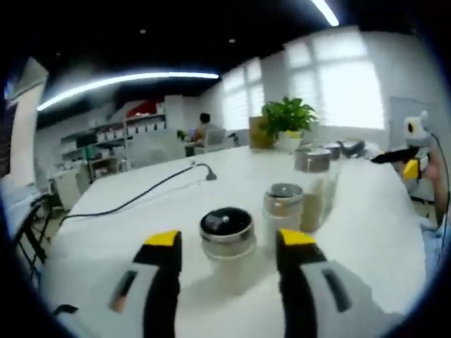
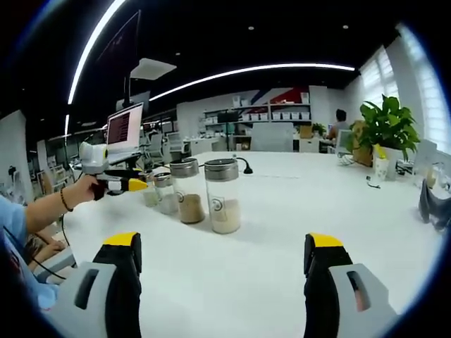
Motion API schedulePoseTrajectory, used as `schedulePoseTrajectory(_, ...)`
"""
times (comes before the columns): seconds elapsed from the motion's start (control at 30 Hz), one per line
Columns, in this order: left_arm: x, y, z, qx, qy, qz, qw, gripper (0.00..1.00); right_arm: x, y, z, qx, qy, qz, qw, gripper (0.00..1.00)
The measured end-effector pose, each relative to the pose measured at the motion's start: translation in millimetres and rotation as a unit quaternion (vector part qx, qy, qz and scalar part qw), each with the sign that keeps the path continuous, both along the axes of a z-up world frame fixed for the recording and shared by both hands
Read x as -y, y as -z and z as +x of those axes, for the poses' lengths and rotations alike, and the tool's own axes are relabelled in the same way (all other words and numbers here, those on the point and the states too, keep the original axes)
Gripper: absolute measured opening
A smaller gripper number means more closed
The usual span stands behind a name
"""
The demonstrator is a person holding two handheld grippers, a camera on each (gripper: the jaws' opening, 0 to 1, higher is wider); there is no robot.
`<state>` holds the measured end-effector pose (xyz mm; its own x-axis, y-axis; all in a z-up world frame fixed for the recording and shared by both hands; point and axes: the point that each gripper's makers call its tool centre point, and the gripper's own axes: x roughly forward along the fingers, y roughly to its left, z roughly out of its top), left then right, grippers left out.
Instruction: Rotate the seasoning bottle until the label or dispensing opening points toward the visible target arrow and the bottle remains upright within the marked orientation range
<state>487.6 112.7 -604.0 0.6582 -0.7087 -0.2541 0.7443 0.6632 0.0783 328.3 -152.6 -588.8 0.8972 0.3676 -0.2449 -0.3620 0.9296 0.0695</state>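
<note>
Left gripper (image 1: 229, 246): yellow-tipped jaws spread wide, a squat seasoning bottle (image 1: 227, 236) with a dark glossy cap standing upright between them. Cannot tell if either jaw touches the glass. Just behind it, to the right, a second jar (image 1: 283, 205) with a metal lid; further back a taller jar (image 1: 313, 184), holding tan powder. All on a white table (image 1: 141, 225), a black cable (image 1: 134, 201) trailing across it, a potted plant (image 1: 289, 120) at the far end.

Right gripper (image 2: 222, 271): jaws wide apart, nothing between them, over bare table. Well ahead, a row of jars; the nearest jar (image 2: 223, 195) holds pale powder, the next jar (image 2: 187, 190) brown. A person's hand (image 2: 83, 190) brings the other gripper in at the row's far end.
</note>
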Motion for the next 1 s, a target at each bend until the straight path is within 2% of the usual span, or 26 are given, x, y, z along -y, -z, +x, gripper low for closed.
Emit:
schedulePoseTrajectory(0.03, -1.5, 4.0, -1.1, -0.021, 0.011, -0.007, 0.9997, 0.58, -0.6, 0.5, -0.1, -0.001, -0.001, 0.000, 1.0000, 0.99)
schedulePoseTrajectory(0.07, -2.8, 5.0, -0.3, -0.029, 0.012, -0.015, 0.9994, 0.59, -1.2, 1.5, -0.2, -0.003, -0.002, -0.002, 1.0000, 0.99)
schedulePoseTrajectory(0.13, -8.3, 7.2, 4.1, -0.029, 0.006, -0.026, 0.9992, 0.59, -2.4, 2.4, -0.5, -0.005, -0.004, -0.005, 1.0000, 0.99)
schedulePoseTrajectory(0.27, -8.8, 17.6, 6.0, -0.022, 0.017, -0.006, 0.9996, 0.63, -4.0, 2.7, -0.7, -0.006, -0.006, -0.001, 1.0000, 0.99)
schedulePoseTrajectory(0.3, -9.7, 20.3, 6.0, -0.023, 0.010, -0.002, 0.9997, 0.64, -4.0, 3.7, -0.9, -0.008, -0.007, -0.003, 0.9999, 0.99)
schedulePoseTrajectory(0.33, -14.1, 22.3, 8.5, -0.024, -0.013, 0.001, 0.9996, 0.63, -3.9, 4.5, -1.1, -0.009, -0.007, -0.004, 0.9999, 0.99)
schedulePoseTrajectory(0.37, -18.2, 23.1, 11.3, -0.025, -0.041, -0.002, 0.9988, 0.63, -3.4, 5.2, -1.0, -0.010, -0.007, -0.003, 0.9999, 0.99)
schedulePoseTrajectory(0.4, -29.6, 26.4, 14.6, -0.024, -0.096, 0.014, 0.9950, 0.62, -3.0, 5.7, -0.7, -0.011, -0.005, -0.003, 0.9999, 0.99)
schedulePoseTrajectory(0.43, -28.0, 25.9, 11.2, -0.027, -0.108, 0.007, 0.9937, 0.64, -2.8, 5.9, -0.6, -0.012, -0.005, -0.002, 0.9999, 0.99)
schedulePoseTrajectory(0.47, -24.1, 22.3, 10.3, -0.015, -0.106, 0.001, 0.9942, 0.63, -3.0, 6.2, -0.5, -0.012, -0.005, -0.002, 0.9999, 0.99)
schedulePoseTrajectory(0.53, -18.1, 22.9, 4.5, -0.014, -0.112, -0.001, 0.9936, 0.58, -3.8, 7.3, -1.0, -0.015, -0.008, -0.003, 0.9999, 0.99)
schedulePoseTrajectory(0.77, -6.1, 24.2, 4.7, -0.037, -0.155, -0.045, 0.9862, 0.59, -2.5, 8.3, -1.6, -0.018, -0.007, -0.004, 0.9998, 0.99)
schedulePoseTrajectory(0.83, -9.8, 28.6, 9.5, -0.048, -0.185, -0.056, 0.9799, 0.55, -2.1, 8.1, -1.7, -0.018, -0.007, -0.004, 0.9998, 0.99)
schedulePoseTrajectory(0.9, -12.8, 31.7, 11.6, -0.065, -0.204, -0.075, 0.9739, 0.47, -2.0, 8.1, -1.5, -0.018, -0.007, -0.004, 0.9998, 0.99)
schedulePoseTrajectory(0.97, -11.2, 29.8, 12.7, -0.048, -0.204, -0.066, 0.9756, 0.46, -2.2, 8.8, -1.7, -0.020, -0.007, -0.004, 0.9998, 0.99)
schedulePoseTrajectory(1.0, -10.8, 28.6, 13.3, -0.034, -0.203, -0.049, 0.9775, 0.46, -2.9, 8.7, -1.8, -0.020, -0.008, -0.005, 0.9998, 0.99)
